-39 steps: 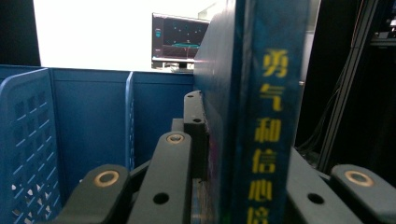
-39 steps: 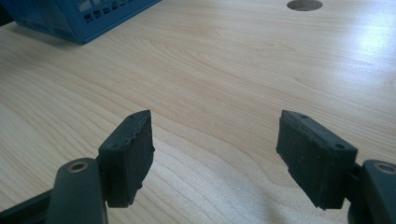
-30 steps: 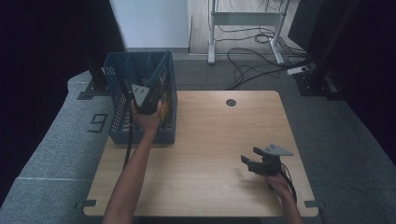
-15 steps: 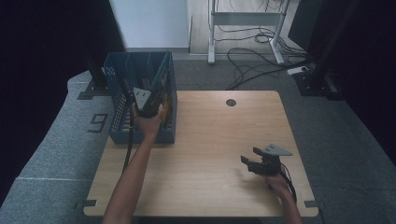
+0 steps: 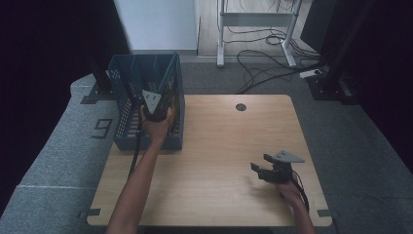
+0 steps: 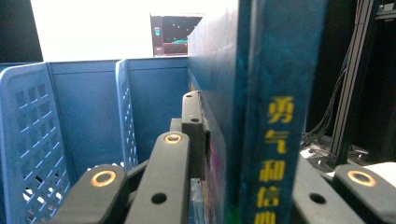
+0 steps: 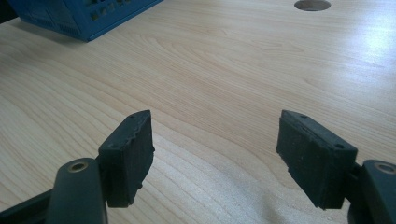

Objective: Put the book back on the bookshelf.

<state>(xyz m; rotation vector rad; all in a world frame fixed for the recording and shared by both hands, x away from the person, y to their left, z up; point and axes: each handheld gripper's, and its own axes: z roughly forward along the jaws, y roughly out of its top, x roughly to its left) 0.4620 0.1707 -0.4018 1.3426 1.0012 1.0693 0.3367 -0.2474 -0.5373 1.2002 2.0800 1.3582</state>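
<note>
- wooden table (image 5: 214, 161), light grain, takes up centre of the high view
- round cable hole (image 5: 240, 107) in the tabletop, at 12 o'clock near the far edge
- grey carpet floor (image 5: 58, 161) around the table, with a dark "9" marking (image 5: 101, 128) at 9 o'clock
- white desk frame (image 5: 255, 29) at 12 o'clock beyond the table, loose cables (image 5: 265, 68) under it
- white power strip (image 5: 310, 74) at 2 o'clock on the floor
- lit monitor (image 6: 175, 35) far off, left gripper view
</note>
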